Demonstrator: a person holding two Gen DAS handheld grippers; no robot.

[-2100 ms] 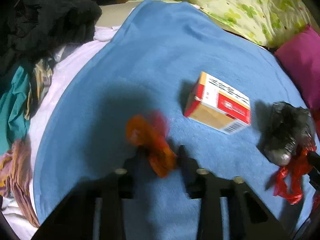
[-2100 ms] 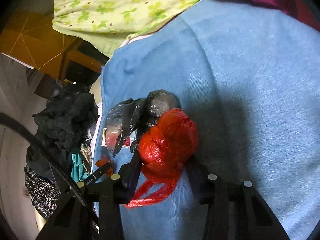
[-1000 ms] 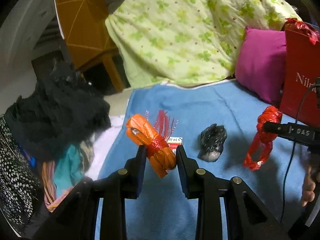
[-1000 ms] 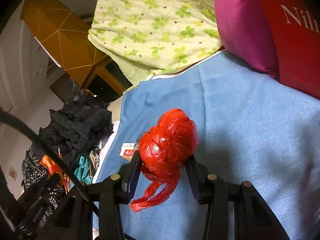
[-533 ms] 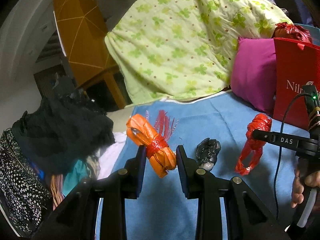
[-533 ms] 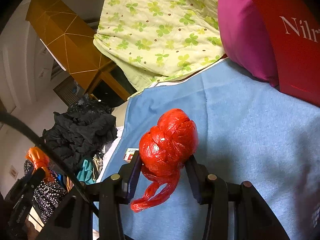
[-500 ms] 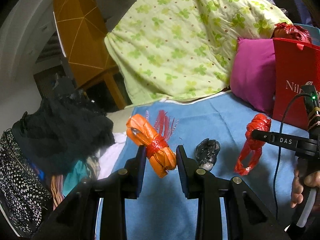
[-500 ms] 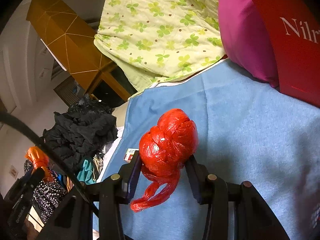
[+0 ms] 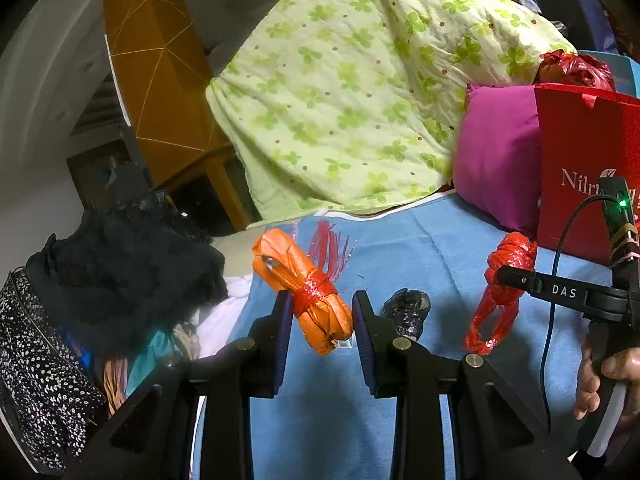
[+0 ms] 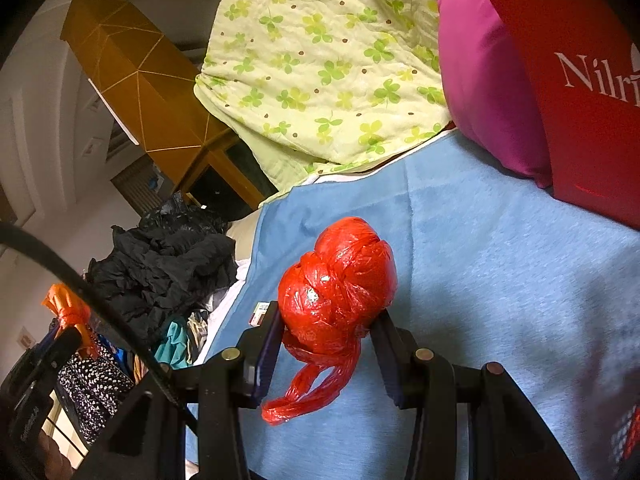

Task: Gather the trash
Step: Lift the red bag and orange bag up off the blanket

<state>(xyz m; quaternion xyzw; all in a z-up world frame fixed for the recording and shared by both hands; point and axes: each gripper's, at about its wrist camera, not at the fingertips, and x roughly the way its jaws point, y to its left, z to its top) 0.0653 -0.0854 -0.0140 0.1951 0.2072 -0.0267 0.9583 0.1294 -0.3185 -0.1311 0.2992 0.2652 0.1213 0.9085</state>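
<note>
My left gripper (image 9: pixel 320 312) is shut on an orange plastic wrapper bundle (image 9: pixel 304 292) tied with red tape, held above the blue blanket (image 9: pixel 420 248). My right gripper (image 10: pixel 326 320) is shut on a knotted red plastic bag (image 10: pixel 338 280), also lifted; the bag shows in the left wrist view (image 9: pixel 502 280) too. A crumpled black plastic bag (image 9: pixel 406 312) lies on the blanket between them. A small red and white box (image 10: pixel 259 313) lies on the blanket, partly hidden. A red paper bag (image 9: pixel 588 160) stands at the right, with red trash (image 9: pixel 572 70) at its top.
A magenta pillow (image 9: pixel 496 156) and a green clover-print quilt (image 9: pixel 360 80) lie at the back. A heap of dark clothes (image 9: pixel 120 272) sits at the left off the blanket. An orange wooden cabinet (image 9: pixel 156 80) stands behind.
Both grippers have lifted their trash off the blanket and tilted up toward the red paper bag. In the last half second they barely moved.
</note>
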